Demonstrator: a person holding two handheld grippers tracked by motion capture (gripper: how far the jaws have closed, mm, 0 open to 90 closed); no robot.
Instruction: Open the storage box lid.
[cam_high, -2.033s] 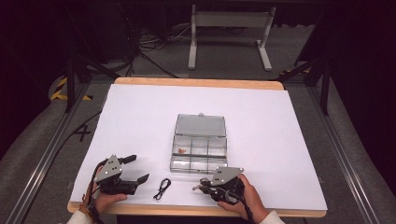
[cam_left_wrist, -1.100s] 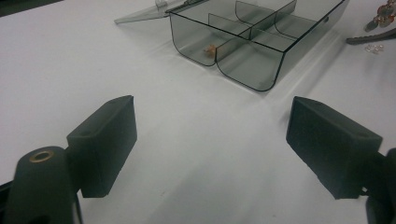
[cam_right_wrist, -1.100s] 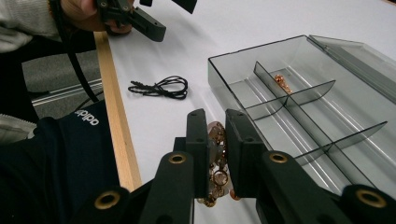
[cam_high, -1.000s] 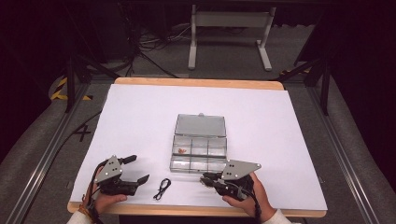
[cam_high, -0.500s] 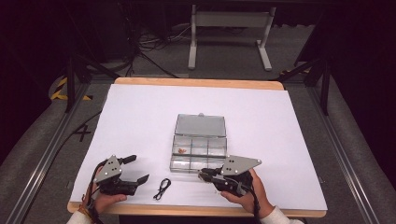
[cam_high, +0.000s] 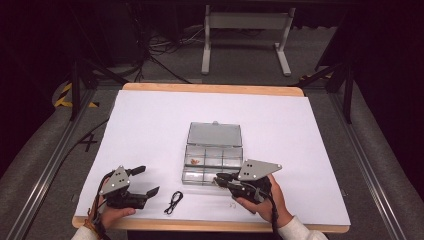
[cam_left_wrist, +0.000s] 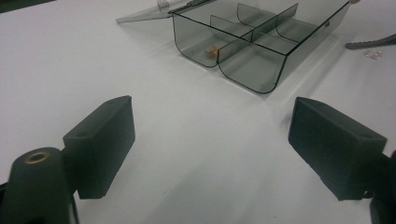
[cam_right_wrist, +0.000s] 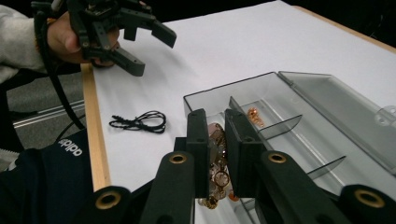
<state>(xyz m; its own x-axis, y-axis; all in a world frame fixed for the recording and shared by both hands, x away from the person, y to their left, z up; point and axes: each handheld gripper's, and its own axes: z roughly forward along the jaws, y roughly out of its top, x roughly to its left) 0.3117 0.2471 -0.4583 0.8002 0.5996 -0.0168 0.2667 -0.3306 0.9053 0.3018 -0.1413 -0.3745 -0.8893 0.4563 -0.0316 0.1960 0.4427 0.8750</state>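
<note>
Jewellery piece (cam_right_wrist: 215, 161), one item of pinkish, rose-gold links and rings, hangs clamped between the pads of the right tool (cam_right_wrist: 216, 154), whose jaws stand nearly together on it. It sits over the near edge of the organiser box (cam_high: 214, 162), at the box's 5 o'clock corner in the high view.

Count: one clear smoked-plastic box with its lid (cam_high: 215, 133) folded flat at 12 o'clock; six compartments in two rows of three, as far as the high view allows. One small orange-gold item (cam_left_wrist: 211, 50) lies in a far-row compartment at the left end in the high view. One black cord (cam_high: 173, 202), looped, lies on the counter (cam_high: 150, 120) between the two tools. One small pale, beaded-looking item (cam_left_wrist: 373, 53) lies on the sheet beside the box, near the right tool's tip.

Left tool (cam_high: 145, 181): jaws wide apart, nothing between them, resting at 7 o'clock of the box, well apart from it.

Edges and room: the counter carries a white, smooth sheet with a wooden border showing at near and far edges. Both hands sit close to the near edge. Broad open sheet lies at 9, 12 and 3 o'clock of the box.

Box walls are thin and translucent with rounded corners; the pads are flat black blocks.
</note>
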